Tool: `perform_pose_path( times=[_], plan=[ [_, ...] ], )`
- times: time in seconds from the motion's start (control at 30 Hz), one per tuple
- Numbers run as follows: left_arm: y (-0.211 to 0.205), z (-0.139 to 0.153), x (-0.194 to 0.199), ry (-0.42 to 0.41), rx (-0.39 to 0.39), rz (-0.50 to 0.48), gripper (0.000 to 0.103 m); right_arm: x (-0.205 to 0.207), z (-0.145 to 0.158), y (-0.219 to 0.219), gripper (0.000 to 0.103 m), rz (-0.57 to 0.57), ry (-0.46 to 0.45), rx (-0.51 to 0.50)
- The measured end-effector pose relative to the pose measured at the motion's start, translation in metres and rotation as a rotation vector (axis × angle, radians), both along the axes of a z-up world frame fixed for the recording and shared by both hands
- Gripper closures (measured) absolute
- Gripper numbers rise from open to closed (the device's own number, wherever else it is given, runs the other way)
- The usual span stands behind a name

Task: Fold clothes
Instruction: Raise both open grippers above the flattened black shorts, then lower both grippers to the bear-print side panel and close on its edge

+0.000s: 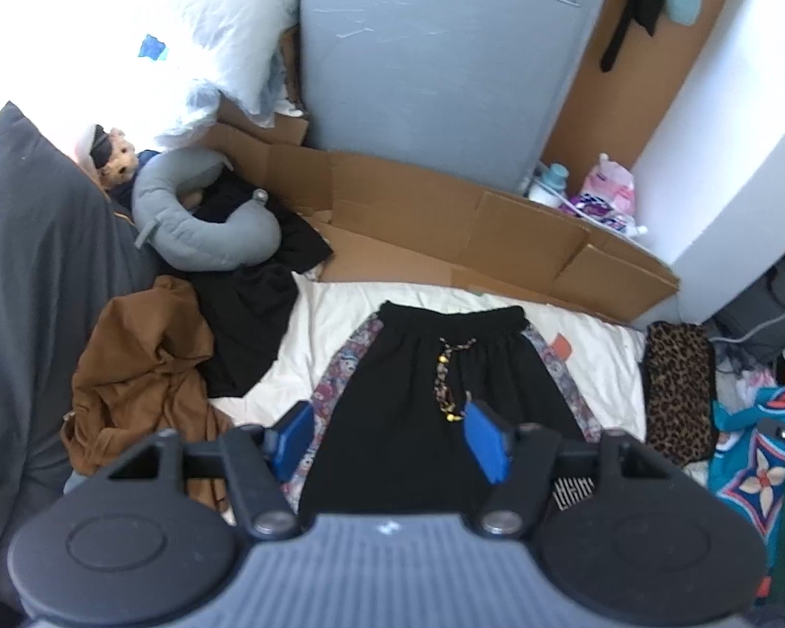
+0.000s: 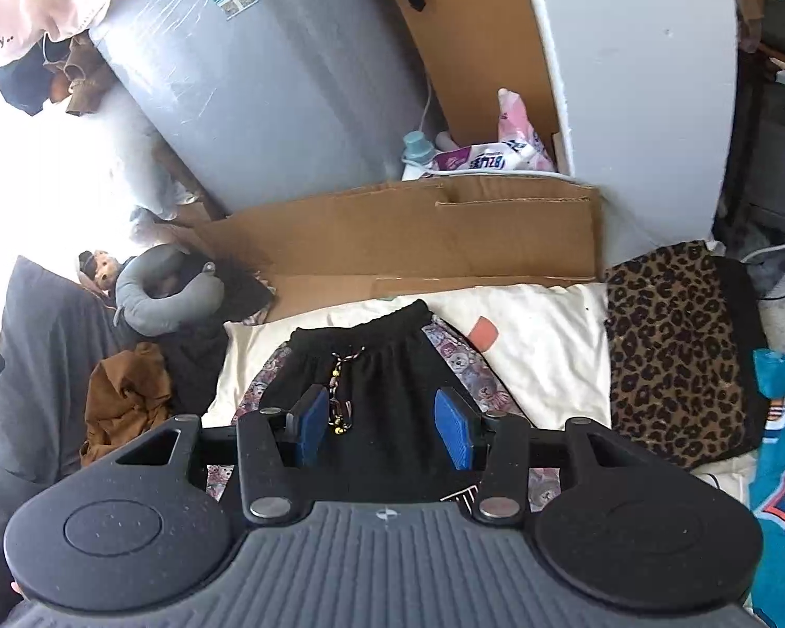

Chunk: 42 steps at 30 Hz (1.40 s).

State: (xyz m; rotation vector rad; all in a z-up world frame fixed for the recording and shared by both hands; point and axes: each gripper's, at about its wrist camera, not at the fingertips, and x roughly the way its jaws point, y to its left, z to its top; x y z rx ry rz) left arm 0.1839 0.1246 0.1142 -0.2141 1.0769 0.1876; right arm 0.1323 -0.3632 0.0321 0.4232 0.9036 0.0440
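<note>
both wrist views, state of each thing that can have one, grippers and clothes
left gripper: open, empty
right gripper: open, empty
black shorts: spread flat on the cream sheet, unfolded, waistband away from the cameras
brown garment: crumpled heap
black garment: bunched, unfolded
leopard-print piece: lying flat

The pink cloth (image 2: 42, 0) reads "appy..", and the detergent bag (image 2: 484, 159) perhaps "BLUE".
</note>
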Motion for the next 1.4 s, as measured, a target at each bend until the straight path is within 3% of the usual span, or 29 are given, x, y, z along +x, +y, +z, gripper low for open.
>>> perform_pose_path(
  times=[0.33, 0.53, 0.83, 1.07, 1.13, 1.2, 1.4],
  plan=[
    [0.007, -0.063, 0.037, -0.007, -0.025, 0.005, 0.031, 0.041, -0.049, 0.001, 0.05, -0.008, 0.036, -0.022],
    [0.008, -0.111, 0.062, -0.03, -0.031, -0.05, 0.031, 0.066, -0.083, -0.006, 0.051, -0.024, 0.032, -0.07],
    [0.01, -0.206, 0.084, -0.056, -0.046, -0.046, 0.032, 0.106, -0.16, -0.012, 0.051, -0.001, 0.047, -0.138],
    [0.018, -0.286, 0.093, -0.019, -0.047, -0.012, 0.042, 0.127, -0.218, -0.022, 0.051, 0.013, 0.052, -0.16],
    [0.02, -0.306, 0.095, -0.005, -0.041, 0.0, 0.046, 0.132, -0.235, -0.022, 0.057, 0.024, 0.066, -0.155],
    [0.023, -0.322, 0.098, -0.001, -0.052, 0.005, 0.048, 0.137, -0.253, -0.018, 0.072, 0.057, 0.079, -0.138],
    [0.024, -0.366, 0.111, 0.006, -0.035, 0.003, 0.052, 0.154, -0.299, 0.002, 0.082, 0.15, 0.079, -0.122]
  ],
)
